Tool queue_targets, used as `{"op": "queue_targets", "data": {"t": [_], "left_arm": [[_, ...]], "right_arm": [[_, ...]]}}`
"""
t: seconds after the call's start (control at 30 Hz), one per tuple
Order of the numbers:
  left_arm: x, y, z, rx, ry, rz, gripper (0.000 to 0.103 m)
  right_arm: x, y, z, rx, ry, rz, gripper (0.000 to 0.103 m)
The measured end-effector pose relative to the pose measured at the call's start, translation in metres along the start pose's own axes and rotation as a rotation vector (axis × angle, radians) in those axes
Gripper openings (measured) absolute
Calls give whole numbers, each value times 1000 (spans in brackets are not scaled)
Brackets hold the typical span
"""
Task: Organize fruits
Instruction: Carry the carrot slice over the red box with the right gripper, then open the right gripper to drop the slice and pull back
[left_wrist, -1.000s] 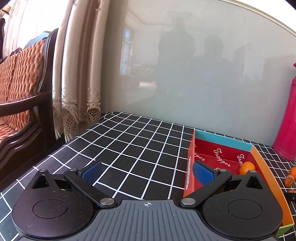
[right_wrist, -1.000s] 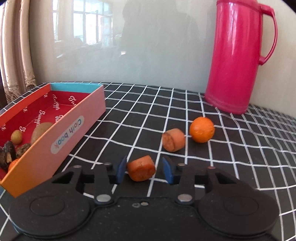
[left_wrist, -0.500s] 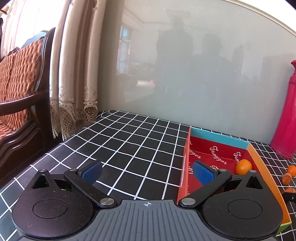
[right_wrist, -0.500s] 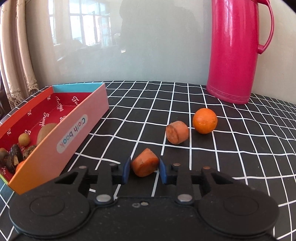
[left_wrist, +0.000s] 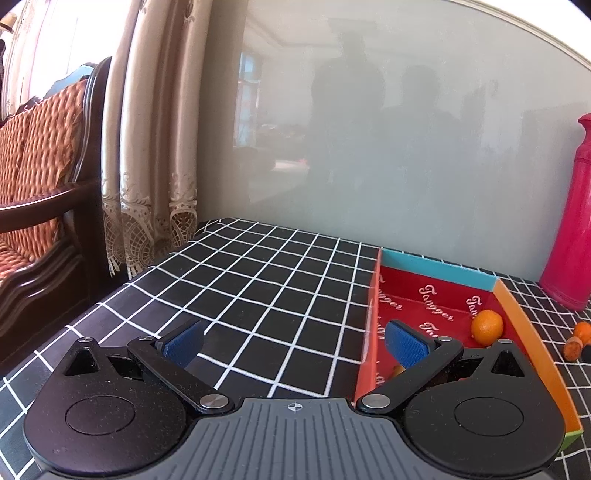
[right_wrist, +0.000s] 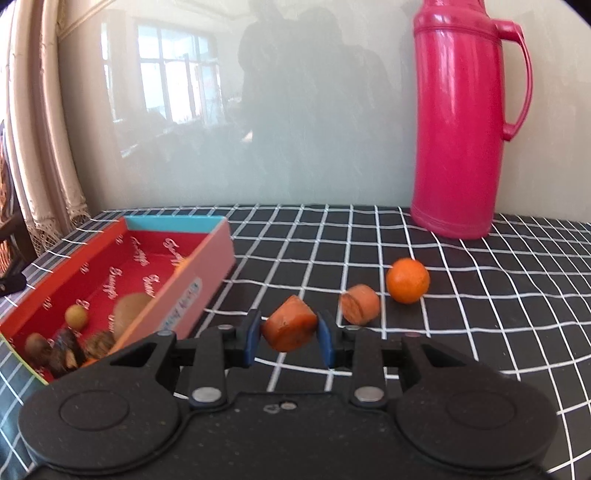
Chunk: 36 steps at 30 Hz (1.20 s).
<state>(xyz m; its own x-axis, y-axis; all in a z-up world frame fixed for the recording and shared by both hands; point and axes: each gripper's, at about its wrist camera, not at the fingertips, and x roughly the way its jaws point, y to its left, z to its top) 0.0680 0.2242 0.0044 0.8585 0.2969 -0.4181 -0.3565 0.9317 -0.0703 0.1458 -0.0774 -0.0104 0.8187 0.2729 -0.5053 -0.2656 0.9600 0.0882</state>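
1. The left gripper (left_wrist: 293, 341) rests with its blue-padded jaws spread wide and nothing between them; one finger sits over the checked black-and-white tablecloth (left_wrist: 258, 280), the other over the near wall of the shallow red cardboard box with a blue end and orange side (left_wrist: 436, 264).
2. That box already holds a small round orange fruit (left_wrist: 487, 326), and in the right wrist view a tan round fruit (right_wrist: 130, 313), a small yellowish one (right_wrist: 76, 316) and some dark pieces at the near end.
3. The right gripper (right_wrist: 290, 334) is clamped on a short orange carrot chunk with cut ends (right_wrist: 290, 328), pads on its two sides, the piece lifted clear of the cloth just right of the box.
4. The chunk looks light, firm and stiff, unlikely to bruise. Its rounded, tapering skin could let it pivot or slip, so a hold across the thickest part of the barrel seems safest.
5. To the right, a second orange carrot chunk (right_wrist: 360, 304) lies on its side, and beside it a round orange tangerine (right_wrist: 408, 280). The tangerine probably rolls easily and dents under hard squeezing; grip it gently across its widest part.
6. A tall pink plastic thermos jug (right_wrist: 467, 122) stands behind, well apart.
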Motion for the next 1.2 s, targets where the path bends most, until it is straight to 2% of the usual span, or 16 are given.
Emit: {"op": "queue_targets", "data": {"t": [0.63,1.2], "left_arm": [[-2,52,-8,-29,15,81,103],[-4,64,-11,-20,22,96,103]], "right_arm": [[2,70,14,-55,-59,99,31],[25,145,9,-96,-11,221,31]]}}
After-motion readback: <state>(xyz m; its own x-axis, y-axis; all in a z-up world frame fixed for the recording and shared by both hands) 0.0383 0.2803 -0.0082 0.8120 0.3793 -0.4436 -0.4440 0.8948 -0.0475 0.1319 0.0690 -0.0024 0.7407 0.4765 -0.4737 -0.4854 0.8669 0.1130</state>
